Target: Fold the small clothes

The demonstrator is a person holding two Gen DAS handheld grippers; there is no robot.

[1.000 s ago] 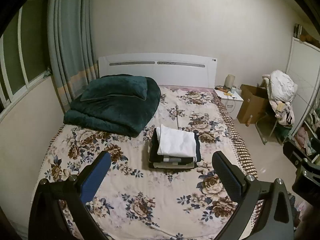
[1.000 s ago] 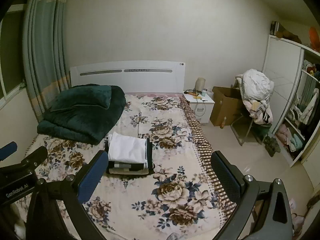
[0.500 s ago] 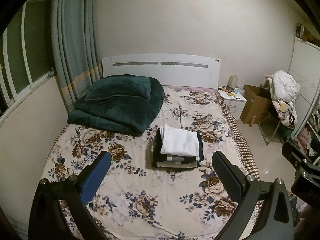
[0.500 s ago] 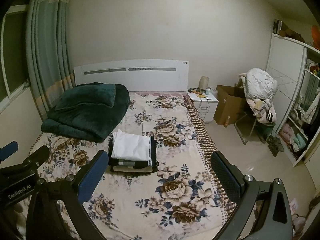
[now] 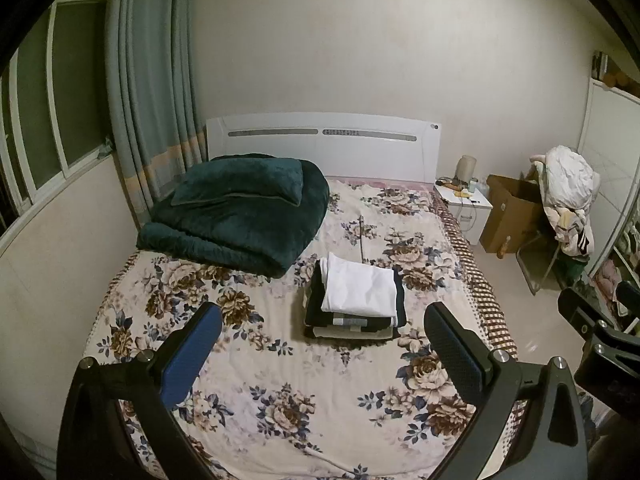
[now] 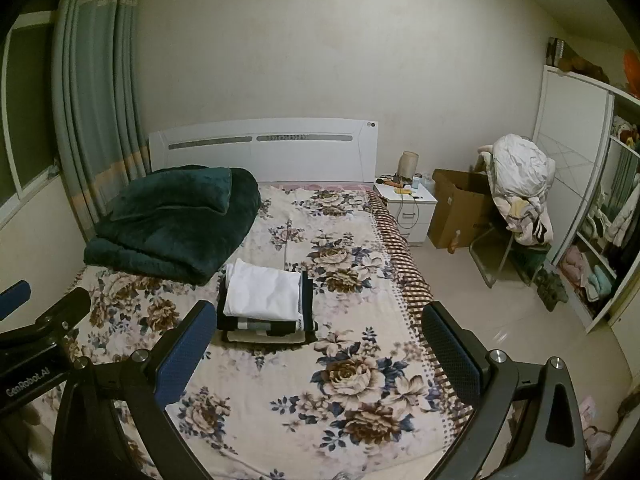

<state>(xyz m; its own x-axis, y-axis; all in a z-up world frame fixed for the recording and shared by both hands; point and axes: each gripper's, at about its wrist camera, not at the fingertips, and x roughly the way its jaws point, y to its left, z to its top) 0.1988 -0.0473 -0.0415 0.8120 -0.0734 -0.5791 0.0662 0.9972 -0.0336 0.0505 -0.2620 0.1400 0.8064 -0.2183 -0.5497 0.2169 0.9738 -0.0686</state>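
- Clothes (image 5: 356, 300): you have a folded stack sitting mid-bed (image 5: 280, 400), white piece (image 5: 360, 290) on top, dark and striped pieces beneath. It looks squared up, so I judge the folding is at or near its end, with nothing loose on the bed to start on.
- Bed: the floral sheet fills most of both views; the stack sits just past its centre, near but apart from the green blanket (image 5: 240, 208) at your 10 o'clock.
- Blanket: folded with a pillow on it, up by the headboard (image 5: 320, 140); leave it out of the job.
- Chair pile (image 6: 520, 184): at your 2 o'clock off the bed, a heap of laundry that may be your next source, though I cannot tell whether it belongs to the task.
- Left claw (image 5: 324, 348): spread wide, holding nothing, hanging above the foot of the bed; the stack sits at 12 o'clock between and beyond the fingertips, well apart from them.
- Right claw (image 6: 318, 346): spread wide as well, empty; the stack lies at 11 o'clock, just beyond the blue left finger (image 6: 184, 354).
- Next move, as I judge it: either fetch another garment and lay it flat on the bare sheet in front of the stack, or stop here. Keep both claws clear of the stack so you do not knock it askew.
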